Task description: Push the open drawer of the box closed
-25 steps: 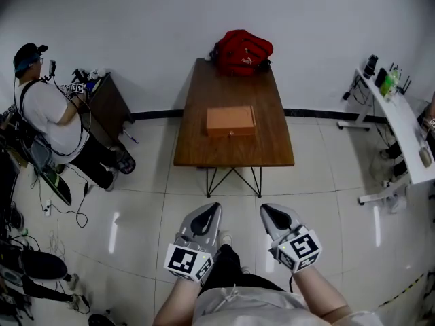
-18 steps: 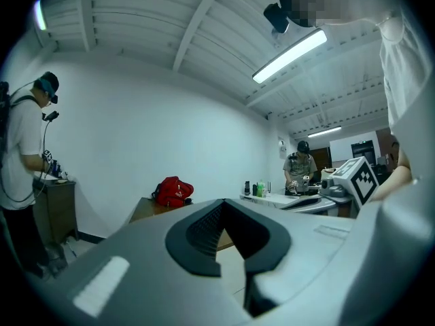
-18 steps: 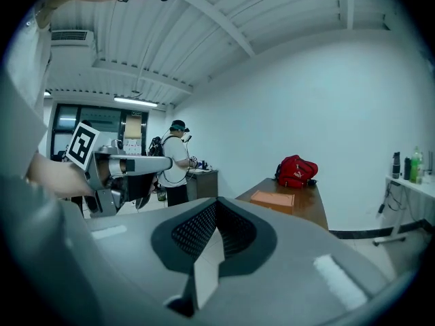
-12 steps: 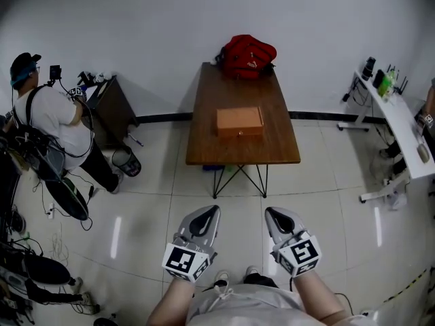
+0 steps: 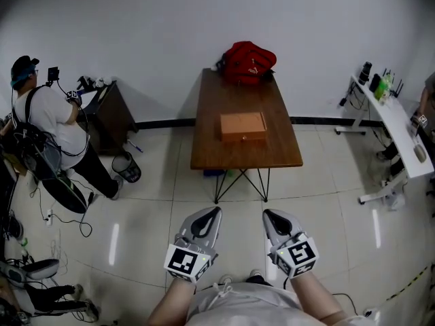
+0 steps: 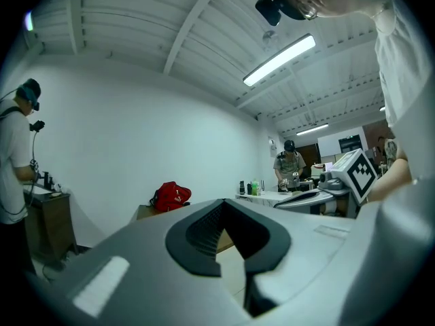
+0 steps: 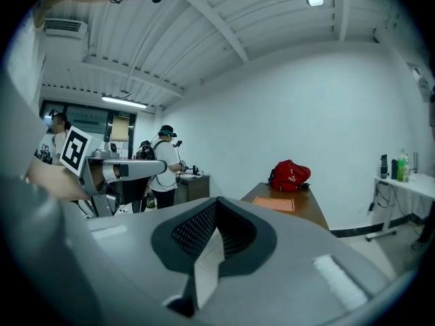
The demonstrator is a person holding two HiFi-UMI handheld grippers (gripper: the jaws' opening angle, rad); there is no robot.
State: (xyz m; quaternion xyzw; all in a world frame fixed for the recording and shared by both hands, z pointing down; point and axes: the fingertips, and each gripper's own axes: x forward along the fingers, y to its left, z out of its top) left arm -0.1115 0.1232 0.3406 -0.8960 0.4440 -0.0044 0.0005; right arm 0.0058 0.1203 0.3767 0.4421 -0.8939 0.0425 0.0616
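An orange box lies flat on the middle of a brown table, well ahead of me. Its near face carries a small knob; from here I cannot tell how far the drawer stands out. Both grippers hang low over the tiled floor, far short of the table. My left gripper and right gripper have their jaws together with nothing in them. The right gripper view shows the box on the table beyond the right gripper. In the left gripper view the left gripper hides the box.
A red backpack sits at the table's far end against the wall. A person stands at the left by a dark cabinet, with cables, gear and a black bin on the floor. A white desk runs along the right.
The table has drifted right in the head view and looks slightly smaller. The person at the left has shifted stance. Both grippers stay together at the bottom.
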